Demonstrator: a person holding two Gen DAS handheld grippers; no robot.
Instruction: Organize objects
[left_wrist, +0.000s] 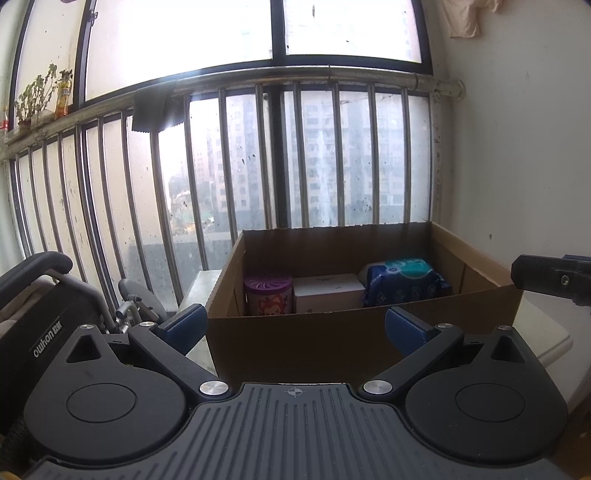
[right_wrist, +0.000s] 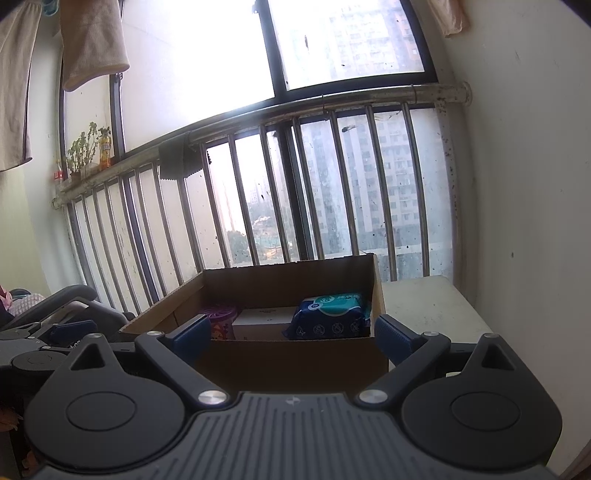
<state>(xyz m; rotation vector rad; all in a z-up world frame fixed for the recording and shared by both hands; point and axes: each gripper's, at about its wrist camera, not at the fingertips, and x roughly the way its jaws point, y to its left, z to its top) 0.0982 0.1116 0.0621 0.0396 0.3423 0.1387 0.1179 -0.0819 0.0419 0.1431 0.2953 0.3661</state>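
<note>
An open cardboard box (left_wrist: 306, 332) (right_wrist: 295, 354) stands on a white table by the barred window. Inside it sit a purple-lidded round tub (left_wrist: 269, 293) (right_wrist: 221, 322), a white carton (left_wrist: 327, 291) (right_wrist: 264, 319) and a blue wipes pack (left_wrist: 404, 280) (right_wrist: 330, 317). My left gripper (left_wrist: 295, 326) is open in front of the box's near wall, nothing between its blue pads. My right gripper (right_wrist: 293, 338) is open too, just before the same wall and empty. The right gripper's side pokes into the left wrist view at the right edge (left_wrist: 550, 278).
The white table (right_wrist: 424, 306) (left_wrist: 550, 339) reaches the right wall. A metal railing (left_wrist: 258, 155) (right_wrist: 295, 184) backs the box. A folded stroller (left_wrist: 55, 295) (right_wrist: 62, 306) stands at the left. A potted plant (left_wrist: 35, 96) and a bottle sit on the ledge. Cloths hang above (right_wrist: 92, 40).
</note>
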